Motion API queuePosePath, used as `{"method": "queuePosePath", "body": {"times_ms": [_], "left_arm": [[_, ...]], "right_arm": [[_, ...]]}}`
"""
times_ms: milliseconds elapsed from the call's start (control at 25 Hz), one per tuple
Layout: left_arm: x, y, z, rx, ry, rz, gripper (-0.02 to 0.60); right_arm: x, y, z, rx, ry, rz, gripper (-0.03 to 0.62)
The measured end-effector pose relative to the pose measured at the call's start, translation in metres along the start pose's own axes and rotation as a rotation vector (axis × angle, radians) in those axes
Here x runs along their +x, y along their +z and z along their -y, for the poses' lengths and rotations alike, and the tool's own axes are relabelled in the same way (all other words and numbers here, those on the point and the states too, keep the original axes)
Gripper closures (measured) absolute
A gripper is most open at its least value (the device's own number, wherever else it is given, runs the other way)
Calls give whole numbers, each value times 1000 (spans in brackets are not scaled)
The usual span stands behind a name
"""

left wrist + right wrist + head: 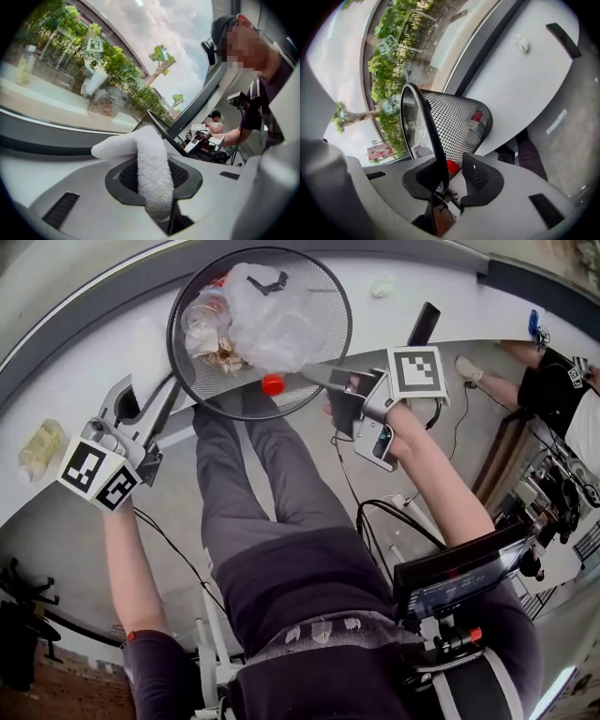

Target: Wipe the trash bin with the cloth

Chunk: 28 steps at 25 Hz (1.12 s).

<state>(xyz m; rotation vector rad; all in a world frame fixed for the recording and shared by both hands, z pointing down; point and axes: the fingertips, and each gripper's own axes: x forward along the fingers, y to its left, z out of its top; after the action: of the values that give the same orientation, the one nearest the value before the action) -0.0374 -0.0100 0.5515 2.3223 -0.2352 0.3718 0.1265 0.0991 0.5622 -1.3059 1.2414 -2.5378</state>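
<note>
The pale bottle (40, 448) is lying at the far left of the white table (80, 362). Beside it, my left claw (157, 183) is pinching the white cloth (140, 140): the pads are pressing together on the lower part of the cloth, and its free end is folding over above them towards the left. The cloth is sitting just beside the left side of the trash bin (454, 117); I cannot tell whether the two are touching.

The trash bin, black wire mesh with a solid black rim, is standing at the near edge of the table, directly in front of me. It is holding clear crumpled plastic (272, 315) and a red cap (273, 383) that is lying against the near wall.

My right claw (452, 177) is clamping the bin at its near right side. The rim is running between the two pads, one pad inside the bin and the other outside against the mesh.

Further right, a flat black object (424, 322) is lying on the table beyond that claw, and a small white scrap (382, 287) is lying behind it. A seated person (553, 381) is showing at the far right.
</note>
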Motion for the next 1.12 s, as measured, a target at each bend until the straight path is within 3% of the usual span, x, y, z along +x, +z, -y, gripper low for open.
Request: {"method": "queuePosePath", "body": {"times_ms": [160,320,440,600,720,800,880,920,1040,1120], "left_arm": [[3,-31,17,-94,-26,4,500],[0,-44,22,-176,-56,25,500],[-9,-36,1,-144,30,40,500],[-18,13,-36,-54,135,113,500],[-11,53,-46,34,136,141,500],[3,70,-46,66,111,137,500],[17,74,-45,82,83,111,500],[22,72,-44,88,75,94,500],[27,56,-41,103,63,43,500],[24,41,-36,82,48,22,500]], "right_arm": [[6,-20,5,81,27,-41,485],[11,-28,-3,37,30,-23,484],[1,-27,-8,-124,-16,-13,410],[-27,15,-19,-456,-101,77,402],[-34,53,-25,-582,-159,124,403],[-27,60,-25,-611,-177,73,404],[-20,59,-26,-617,-163,15,426],[-18,57,-27,-590,-139,6,479],[-26,58,-16,-379,-146,63,494],[-29,55,-14,-302,-138,87,493]]}}
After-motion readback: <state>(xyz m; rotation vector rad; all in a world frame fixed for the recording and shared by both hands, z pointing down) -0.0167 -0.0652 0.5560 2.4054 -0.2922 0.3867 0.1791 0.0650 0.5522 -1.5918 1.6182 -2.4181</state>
